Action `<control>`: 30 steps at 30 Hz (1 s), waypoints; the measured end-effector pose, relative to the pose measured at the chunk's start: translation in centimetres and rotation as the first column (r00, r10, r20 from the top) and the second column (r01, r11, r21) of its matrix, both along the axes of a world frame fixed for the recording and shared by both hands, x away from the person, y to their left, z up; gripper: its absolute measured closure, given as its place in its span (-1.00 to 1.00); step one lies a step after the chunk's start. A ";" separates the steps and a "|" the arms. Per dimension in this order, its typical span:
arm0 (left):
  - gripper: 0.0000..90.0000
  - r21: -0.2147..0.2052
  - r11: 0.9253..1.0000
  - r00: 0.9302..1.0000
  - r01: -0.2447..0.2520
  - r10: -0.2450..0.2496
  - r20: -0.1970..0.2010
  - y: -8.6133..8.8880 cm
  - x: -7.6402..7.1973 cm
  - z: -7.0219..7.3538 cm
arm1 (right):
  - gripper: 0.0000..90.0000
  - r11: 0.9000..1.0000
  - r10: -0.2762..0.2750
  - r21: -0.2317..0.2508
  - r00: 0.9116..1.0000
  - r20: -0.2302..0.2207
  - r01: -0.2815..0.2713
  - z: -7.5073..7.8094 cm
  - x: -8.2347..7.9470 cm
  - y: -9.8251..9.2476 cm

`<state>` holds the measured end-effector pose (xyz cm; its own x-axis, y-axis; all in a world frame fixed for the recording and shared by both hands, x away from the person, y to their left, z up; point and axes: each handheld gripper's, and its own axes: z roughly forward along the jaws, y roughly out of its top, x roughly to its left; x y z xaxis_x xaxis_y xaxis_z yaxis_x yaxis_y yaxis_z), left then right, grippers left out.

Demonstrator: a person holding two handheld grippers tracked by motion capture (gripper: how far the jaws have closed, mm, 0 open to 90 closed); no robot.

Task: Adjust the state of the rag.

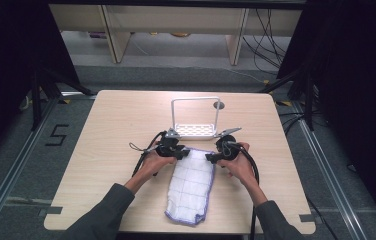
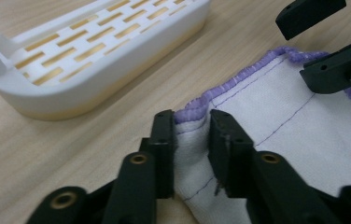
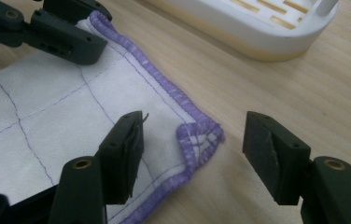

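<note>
The left gripper (image 2: 190, 140) is pinching the cloth's (image 1: 192, 182) far left corner; the right gripper (image 3: 193, 156) is spreading around the far right corner. Being soft and limp, the cloth is probably best held by its hemmed corners.

Soft white cloth (image 1: 192, 182), matt wooden table (image 1: 116, 125)

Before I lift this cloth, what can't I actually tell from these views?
- Left tool: the pinched cloth edge runs behind its fingers, so grip depth is hidden in the left gripper view.
- Right tool: the folded corner covers what lies beneath it.
- High view: both tools' tips are too small, partly masked by the hands.
- Rack: cut off in both gripper views.
</note>
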<state>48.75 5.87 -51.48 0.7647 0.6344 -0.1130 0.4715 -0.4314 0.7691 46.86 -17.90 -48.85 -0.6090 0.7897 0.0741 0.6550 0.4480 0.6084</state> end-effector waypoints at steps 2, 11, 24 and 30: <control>0.76 0.014 1.000 1.000 0.009 -0.009 0.005 0.1 -0.1 0.1 | -0.13 1.000 -0.005 0.003 1.000 0.002 0.005 -0.1 0.0 0.1; 0.79 0.006 1.000 1.000 -0.008 0.008 0.008 1.4 -0.2 0.1 | -0.11 1.000 -0.002 0.021 1.000 0.008 0.002 -0.3 0.3 0.9; 0.68 0.005 1.000 1.000 -0.021 0.021 0.003 2.0 -0.4 -0.1 | 0.38 0.999 0.033 0.019 0.999 0.009 -0.033 -1.4 1.1 1.8; 0.80 0.012 1.000 1.000 -0.016 0.016 0.007 1.9 -0.6 0.0 | 0.78 0.996 0.048 0.074 0.999 0.007 -0.048 -1.4 0.8 1.8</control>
